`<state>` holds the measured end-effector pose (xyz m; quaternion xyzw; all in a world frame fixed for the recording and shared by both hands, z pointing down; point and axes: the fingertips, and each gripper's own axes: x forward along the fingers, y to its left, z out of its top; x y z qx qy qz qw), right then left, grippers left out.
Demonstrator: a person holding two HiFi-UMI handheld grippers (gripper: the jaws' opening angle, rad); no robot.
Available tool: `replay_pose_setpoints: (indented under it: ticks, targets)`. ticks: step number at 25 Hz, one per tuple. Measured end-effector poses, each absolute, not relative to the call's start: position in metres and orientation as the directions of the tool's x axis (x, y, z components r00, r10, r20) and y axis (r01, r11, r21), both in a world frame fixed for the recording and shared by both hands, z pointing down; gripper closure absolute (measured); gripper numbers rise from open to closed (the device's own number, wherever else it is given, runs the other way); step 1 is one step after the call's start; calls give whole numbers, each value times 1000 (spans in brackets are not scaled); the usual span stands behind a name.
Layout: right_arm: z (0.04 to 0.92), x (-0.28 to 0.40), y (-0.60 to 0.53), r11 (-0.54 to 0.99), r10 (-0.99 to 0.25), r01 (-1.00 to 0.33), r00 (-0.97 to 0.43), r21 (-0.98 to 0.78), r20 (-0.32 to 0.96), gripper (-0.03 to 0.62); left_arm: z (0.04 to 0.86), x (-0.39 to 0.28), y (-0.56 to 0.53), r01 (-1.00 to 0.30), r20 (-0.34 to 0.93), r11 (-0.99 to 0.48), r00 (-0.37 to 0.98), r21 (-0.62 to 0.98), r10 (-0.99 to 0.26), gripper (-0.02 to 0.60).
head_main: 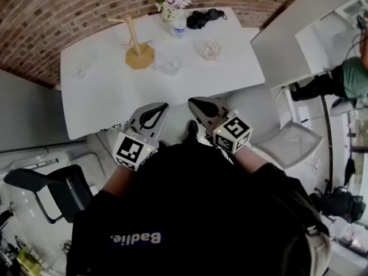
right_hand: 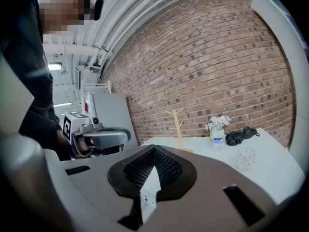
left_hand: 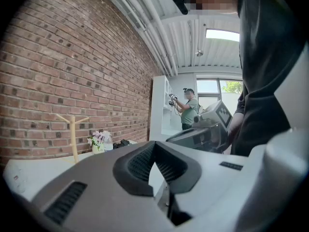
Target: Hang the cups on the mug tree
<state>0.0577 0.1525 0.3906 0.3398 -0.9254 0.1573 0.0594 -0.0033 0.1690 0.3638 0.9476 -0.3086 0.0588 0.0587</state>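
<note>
A wooden mug tree (head_main: 138, 43) stands on the white table (head_main: 103, 102), left of centre toward the back; it also shows as the mug tree (left_hand: 72, 133) and the mug tree (right_hand: 178, 123). Three clear glass cups rest on the table: one cup (head_main: 171, 65) beside the tree's base, one cup (head_main: 211, 50) to its right, one cup (head_main: 80, 70) at the far left. The right gripper view shows a glass cup (right_hand: 245, 159). My left gripper (head_main: 163, 107) and right gripper (head_main: 194, 102) are both shut and hold nothing, side by side near my body, short of the table's near edge.
A vase of flowers (head_main: 173, 4), a water bottle (head_main: 179, 26) and a black bundle (head_main: 205, 18) sit at the table's back edge. A black chair (head_main: 54, 188) is at lower left, a white chair (head_main: 290, 142) at right. A person in green (head_main: 352, 79) stands far right.
</note>
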Motion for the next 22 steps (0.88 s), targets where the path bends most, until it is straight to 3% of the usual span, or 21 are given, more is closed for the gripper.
replay_pose_setpoints:
  ticks: [22]
  targets:
    - [393, 61, 150, 689, -637, -675, -737, -263, 225, 565, 373, -4, 165, -590, 154, -805, 803, 69, -576, 580]
